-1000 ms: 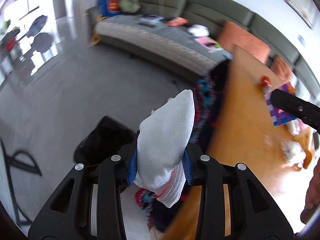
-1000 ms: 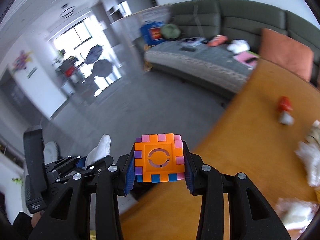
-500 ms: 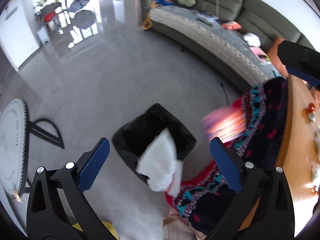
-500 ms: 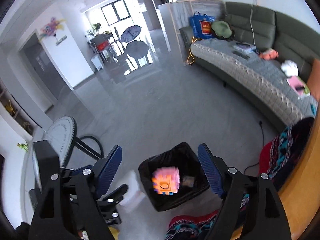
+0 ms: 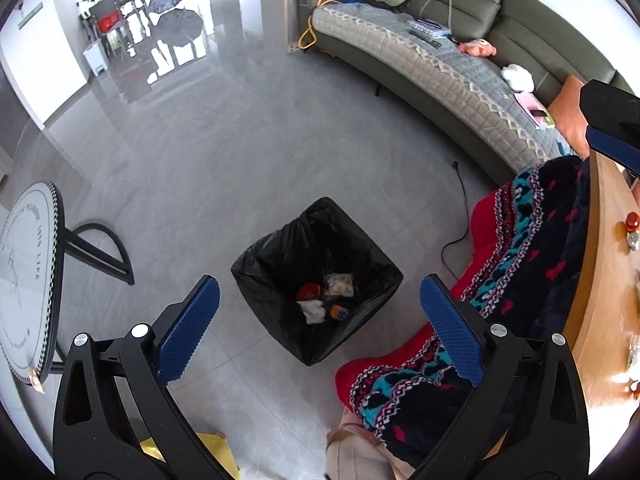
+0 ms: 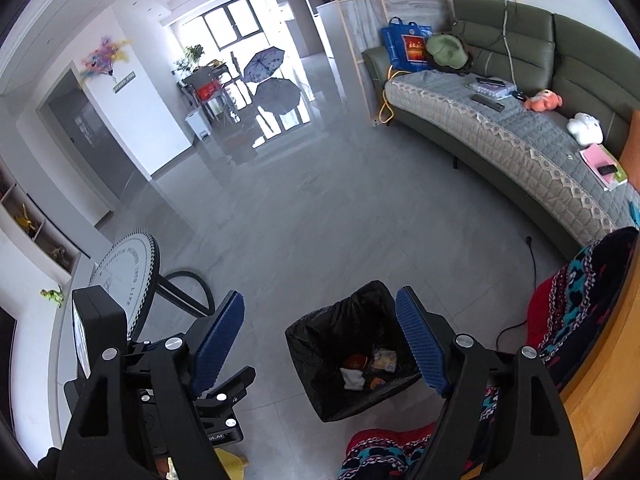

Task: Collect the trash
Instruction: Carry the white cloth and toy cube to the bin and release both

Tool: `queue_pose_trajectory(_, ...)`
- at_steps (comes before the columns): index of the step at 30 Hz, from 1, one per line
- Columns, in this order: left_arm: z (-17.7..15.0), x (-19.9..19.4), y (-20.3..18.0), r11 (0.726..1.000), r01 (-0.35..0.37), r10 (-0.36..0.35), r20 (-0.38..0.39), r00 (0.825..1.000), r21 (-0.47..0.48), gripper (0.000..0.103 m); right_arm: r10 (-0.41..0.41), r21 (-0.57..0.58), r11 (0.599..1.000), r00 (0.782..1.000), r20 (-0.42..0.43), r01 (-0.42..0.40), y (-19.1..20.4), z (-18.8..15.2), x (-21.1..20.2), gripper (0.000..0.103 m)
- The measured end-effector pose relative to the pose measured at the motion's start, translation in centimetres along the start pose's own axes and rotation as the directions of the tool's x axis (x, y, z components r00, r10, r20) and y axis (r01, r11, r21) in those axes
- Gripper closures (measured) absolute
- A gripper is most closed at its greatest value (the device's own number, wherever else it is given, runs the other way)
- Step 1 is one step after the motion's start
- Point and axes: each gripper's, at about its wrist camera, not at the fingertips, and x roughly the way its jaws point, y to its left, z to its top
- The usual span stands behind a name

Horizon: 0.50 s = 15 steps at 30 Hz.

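The grey tiled floor point(image 5: 224, 168) is filling most of both views, because both claws are pointing steeply downward from beside the wooden bench point(image 5: 600, 280), whose edge is running along the right of the left claw. A patterned red and dark blanket point(image 5: 532, 264) is hanging off that bench edge, lying to the right of and partly beneath the left claw's right finger. A long green sofa point(image 5: 460, 60) is sitting well beyond the claws, and a round side table point(image 5: 28, 280) is standing off to the left.

The black-lined trash bin point(image 5: 256, 276) is sitting on the floor directly between and ahead of the left claw's fingers, placed there, as I judge it, so things lifted from the bench can simply be dropped in. The left claw point(image 5: 316, 320) is standing spread as wide as it goes, with nothing between its blue pads. The right claw point(image 6: 320, 340) is also standing spread and empty, with the bin showing past its right finger, so both are hovering above the opening rather than gripping.

Inside the bin, the trash is lying loose at the bottom: a white cloth wad point(image 5: 313, 311), a small orange block point(image 5: 339, 312) just beside it, a red item point(image 5: 307, 291) and a crinkled clear wrapper point(image 5: 339, 285). Further small items are waiting on the bench to the right of the left claw point(image 5: 631, 229), so the collecting seems unfinished.
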Motion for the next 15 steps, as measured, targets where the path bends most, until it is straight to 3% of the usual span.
queue_pose_trajectory(8,0.3,-1.7,-3.1,0.997,0.028,-0.031,0.033,0.999,0.076,0.006,-0.038,0.077,0.996,0.997,0.06,0.033,-3.0,-0.7,-4.1,0.024)
queue_pose_trajectory(15,0.1,-3.6,-8.4,0.983,0.081,-0.092,0.059,0.994,0.163,0.006,-0.096,0.148,0.986,0.99,0.107,0.08,-6.6,-3.1,-9.0,0.024)
